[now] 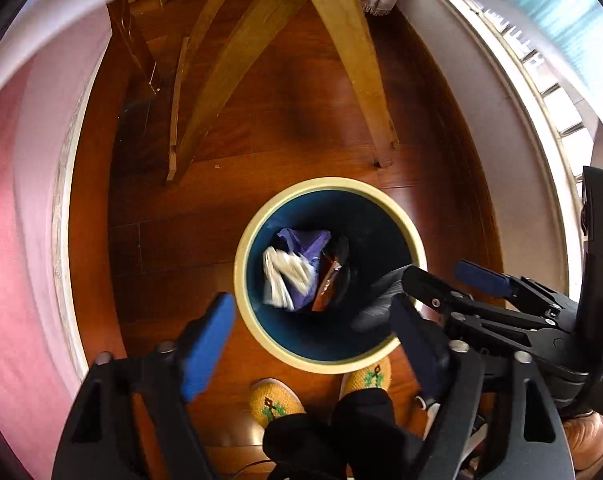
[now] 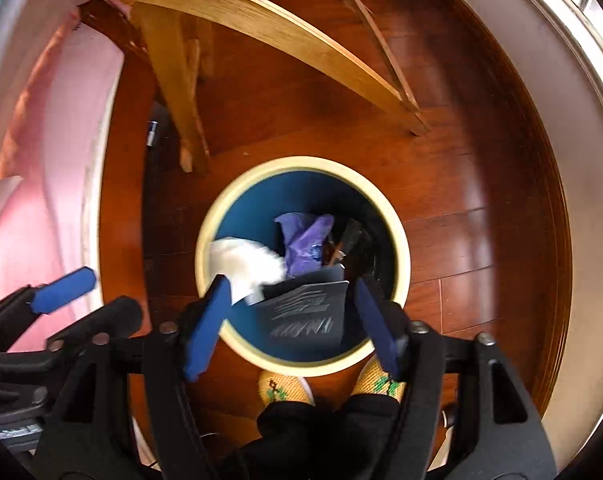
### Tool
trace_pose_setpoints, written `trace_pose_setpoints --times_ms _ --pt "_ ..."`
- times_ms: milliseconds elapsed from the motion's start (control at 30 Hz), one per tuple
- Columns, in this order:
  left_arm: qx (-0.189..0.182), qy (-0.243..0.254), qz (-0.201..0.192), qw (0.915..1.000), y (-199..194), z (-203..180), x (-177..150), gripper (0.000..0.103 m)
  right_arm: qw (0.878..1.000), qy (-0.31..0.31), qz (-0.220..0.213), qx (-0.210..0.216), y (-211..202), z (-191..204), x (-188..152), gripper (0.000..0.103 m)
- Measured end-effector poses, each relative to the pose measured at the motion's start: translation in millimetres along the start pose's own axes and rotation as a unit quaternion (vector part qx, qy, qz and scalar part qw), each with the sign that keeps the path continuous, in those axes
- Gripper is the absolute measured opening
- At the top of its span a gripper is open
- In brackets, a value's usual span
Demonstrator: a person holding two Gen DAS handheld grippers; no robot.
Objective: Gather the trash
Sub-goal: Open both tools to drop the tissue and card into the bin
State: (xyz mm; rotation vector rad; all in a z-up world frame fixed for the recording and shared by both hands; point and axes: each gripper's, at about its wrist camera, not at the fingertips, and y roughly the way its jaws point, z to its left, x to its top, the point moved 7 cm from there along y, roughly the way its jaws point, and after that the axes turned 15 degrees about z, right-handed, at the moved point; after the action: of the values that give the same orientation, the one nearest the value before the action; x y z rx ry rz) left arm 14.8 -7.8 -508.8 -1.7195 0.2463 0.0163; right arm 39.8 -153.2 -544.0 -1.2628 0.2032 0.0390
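A round bin with a cream rim (image 1: pixel 411 226) (image 2: pixel 401 236) and blue inside stands on the wood floor. In it lie a purple bag (image 1: pixel 307 242) (image 2: pixel 307 236), white crumpled paper (image 1: pixel 279 276) (image 2: pixel 247 262) and a brown wrapper (image 1: pixel 327 286). A dark grey packet (image 2: pixel 307 314) (image 1: pixel 379 300), blurred, hangs free between the open jaws of my right gripper (image 2: pixel 291 326) over the bin's near edge. My left gripper (image 1: pixel 313 344) is open and empty above the bin's near rim. My right gripper (image 1: pixel 441 276) shows at the right in the left wrist view.
Wooden chair legs (image 1: pixel 353 64) (image 2: pixel 181 92) stand just beyond the bin. The person's feet in yellow slippers (image 1: pixel 275 402) (image 2: pixel 283 388) are at the bin's near side. Pink cloth (image 2: pixel 41 152) lies left, a white skirting and window (image 1: pixel 541 92) right.
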Motion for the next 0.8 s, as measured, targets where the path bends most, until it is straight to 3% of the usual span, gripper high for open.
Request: trace_pose_setpoints --times_ms 167,333,600,800 --pt "0.009 -0.017 0.011 0.9998 13 11 8 0.083 1.0 0.005 0.007 -0.008 9 -7 -2 0.069" --pt "0.017 -0.026 0.005 0.9995 2 17 6 0.083 1.0 -0.004 0.003 -0.008 2 -6 -4 0.069" --pt "0.026 -0.039 -0.013 0.9988 -42 17 -3 0.083 1.0 -0.002 -0.004 -0.007 -37 6 -9 0.069" --pt "0.025 -0.051 -0.023 0.9981 -98 15 -17 0.083 1.0 -0.004 -0.007 -0.001 -84 23 -19 0.069"
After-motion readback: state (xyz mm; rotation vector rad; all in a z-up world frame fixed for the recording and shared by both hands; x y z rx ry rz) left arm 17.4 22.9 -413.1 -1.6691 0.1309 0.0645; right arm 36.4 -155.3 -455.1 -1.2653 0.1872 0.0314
